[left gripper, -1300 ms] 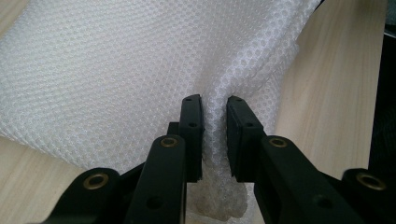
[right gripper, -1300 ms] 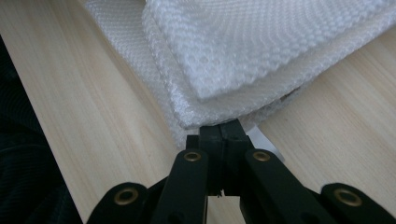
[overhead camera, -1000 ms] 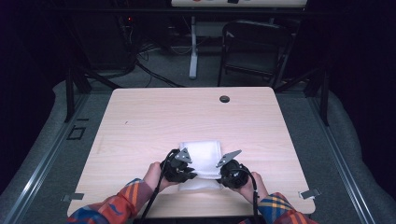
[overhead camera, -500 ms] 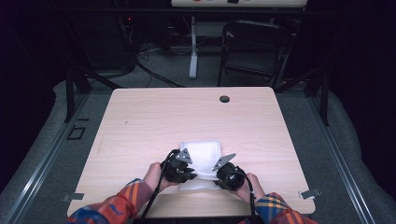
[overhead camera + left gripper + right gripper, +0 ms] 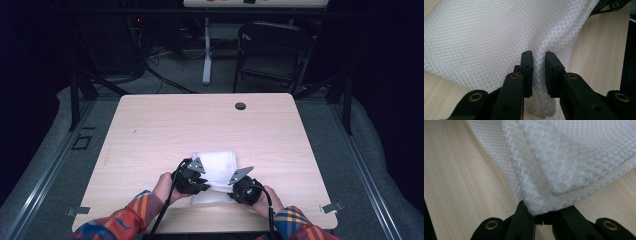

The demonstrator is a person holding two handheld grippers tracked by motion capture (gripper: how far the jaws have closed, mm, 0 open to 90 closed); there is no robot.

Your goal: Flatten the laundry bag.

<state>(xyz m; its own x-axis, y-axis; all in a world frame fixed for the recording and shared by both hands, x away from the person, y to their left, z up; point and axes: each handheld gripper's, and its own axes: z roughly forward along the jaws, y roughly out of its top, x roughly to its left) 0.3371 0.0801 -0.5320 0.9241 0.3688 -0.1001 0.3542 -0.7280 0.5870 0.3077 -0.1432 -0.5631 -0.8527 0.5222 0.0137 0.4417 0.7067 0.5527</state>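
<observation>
Gripping white cloth (image 5: 216, 165) edges, table (image 5: 200, 125) open

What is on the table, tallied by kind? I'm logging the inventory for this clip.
White mesh cloth: 1, folded, pinched by both grippers
Hand-held grippers: 2, left gripper and right gripper
Round dark grommet in the table: 1
Total: 4

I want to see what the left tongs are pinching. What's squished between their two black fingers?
A bunched fold of the white mesh cloth sits between the left tongs, pinched by both fingers. The left gripper view shows it.
</observation>
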